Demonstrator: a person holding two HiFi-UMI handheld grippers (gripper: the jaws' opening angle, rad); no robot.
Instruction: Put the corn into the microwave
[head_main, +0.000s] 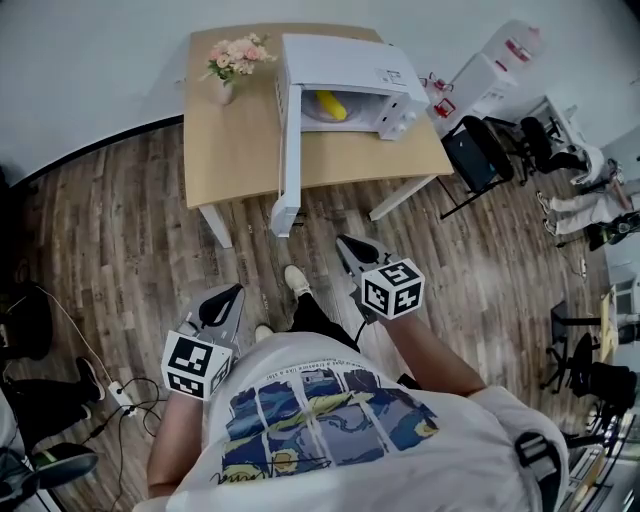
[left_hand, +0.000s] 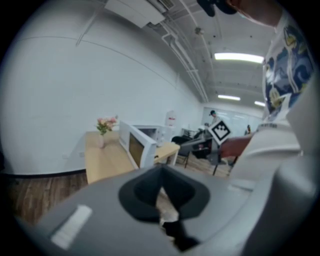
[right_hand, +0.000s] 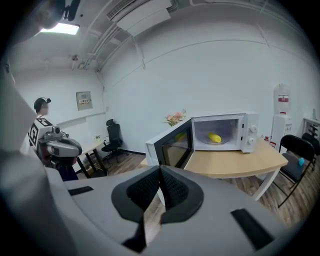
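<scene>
- An open office or lab room: the microwave stands on a plain wooden surface against a bare white wall.
- Just right of the microwave are a black office chair and a white water dispenser.
- Further right of the microwave, a person sits among more chairs.
- Well left of the microwave, a swivel chair stands at a desk under a framed notice.
- High above the microwave run strip lights and exposed ceiling pipes.
- In front of the microwave lies a wood-plank floor with a power strip and cables.
</scene>
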